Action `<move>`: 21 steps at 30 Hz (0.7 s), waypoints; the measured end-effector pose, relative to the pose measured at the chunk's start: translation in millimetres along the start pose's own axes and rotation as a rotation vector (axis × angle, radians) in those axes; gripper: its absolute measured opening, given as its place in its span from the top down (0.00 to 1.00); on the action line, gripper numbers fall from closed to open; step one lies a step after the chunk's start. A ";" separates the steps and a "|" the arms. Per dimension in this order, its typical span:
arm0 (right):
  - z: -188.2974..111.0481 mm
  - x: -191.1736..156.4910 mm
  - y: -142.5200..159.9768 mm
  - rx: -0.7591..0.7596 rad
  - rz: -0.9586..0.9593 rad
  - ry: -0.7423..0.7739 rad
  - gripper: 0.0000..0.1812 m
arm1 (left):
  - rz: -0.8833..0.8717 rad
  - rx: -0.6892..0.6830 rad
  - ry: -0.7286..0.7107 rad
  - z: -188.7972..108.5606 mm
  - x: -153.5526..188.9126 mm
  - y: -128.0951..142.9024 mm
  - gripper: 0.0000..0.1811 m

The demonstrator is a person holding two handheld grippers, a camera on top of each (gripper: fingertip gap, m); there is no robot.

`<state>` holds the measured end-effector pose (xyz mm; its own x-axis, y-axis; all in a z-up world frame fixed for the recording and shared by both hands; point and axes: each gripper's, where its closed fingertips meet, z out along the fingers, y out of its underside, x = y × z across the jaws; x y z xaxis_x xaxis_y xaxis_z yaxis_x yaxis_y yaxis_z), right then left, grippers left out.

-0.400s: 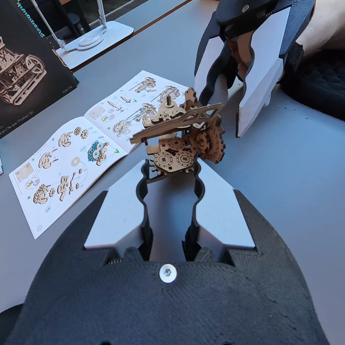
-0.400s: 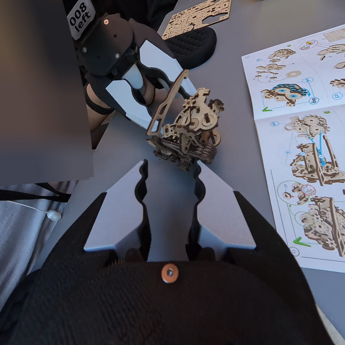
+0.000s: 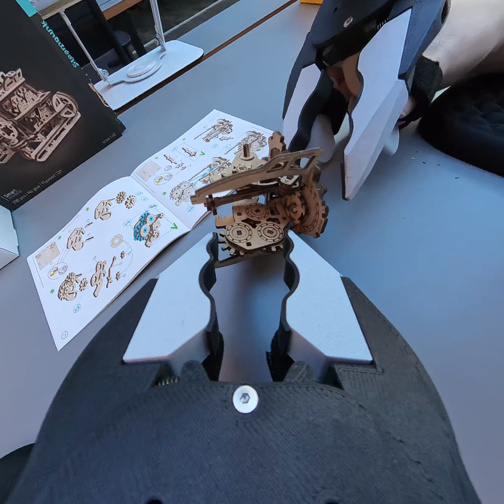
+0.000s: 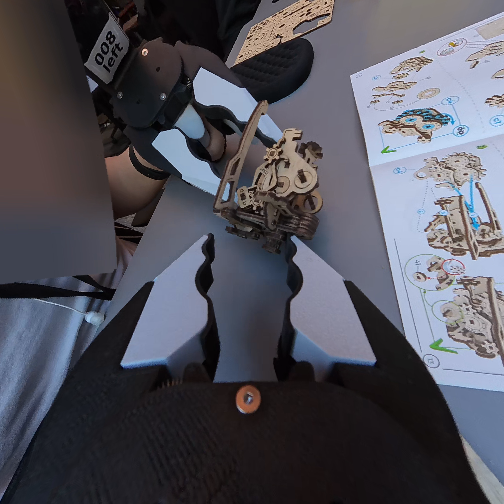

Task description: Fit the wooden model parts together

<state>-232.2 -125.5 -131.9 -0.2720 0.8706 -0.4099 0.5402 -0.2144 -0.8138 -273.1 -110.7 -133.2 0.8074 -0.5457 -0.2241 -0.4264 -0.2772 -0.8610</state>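
A partly built wooden model of gears and a curved frame arm stands tilted on the grey table. My left gripper is shut on the wooden model: the lower gear plate fills the gap between its fingertips. In the right wrist view the model lies just beyond my right gripper, which is open and empty, its right tip beside the model's base. The left gripper shows behind the model there. In the left wrist view the right gripper hangs above the model's far side.
An open instruction booklet lies left of the model; it also shows in the right wrist view. The model's dark box and a white stand base are behind it. A plywood parts sheet and a black padded rest lie farther off.
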 end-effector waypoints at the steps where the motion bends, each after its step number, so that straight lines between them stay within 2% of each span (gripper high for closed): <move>1: -0.6 0.3 -1.0 0.007 0.009 -0.005 0.72 | -0.001 -0.002 -0.002 0.2 -0.3 0.2 0.74; 10: -1.1 4.0 -4.6 0.029 0.065 -0.025 0.72 | -0.102 -0.030 0.048 3.2 -3.9 3.7 0.74; 21: 1.5 6.7 -2.4 0.008 0.001 0.054 0.75 | -0.103 -0.032 0.033 4.4 -4.3 3.4 0.74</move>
<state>-236.6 -119.7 -133.3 -0.2274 0.8931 -0.3882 0.5339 -0.2190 -0.8167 -276.3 -105.8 -137.1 0.8341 -0.5385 -0.1194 -0.3549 -0.3583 -0.8635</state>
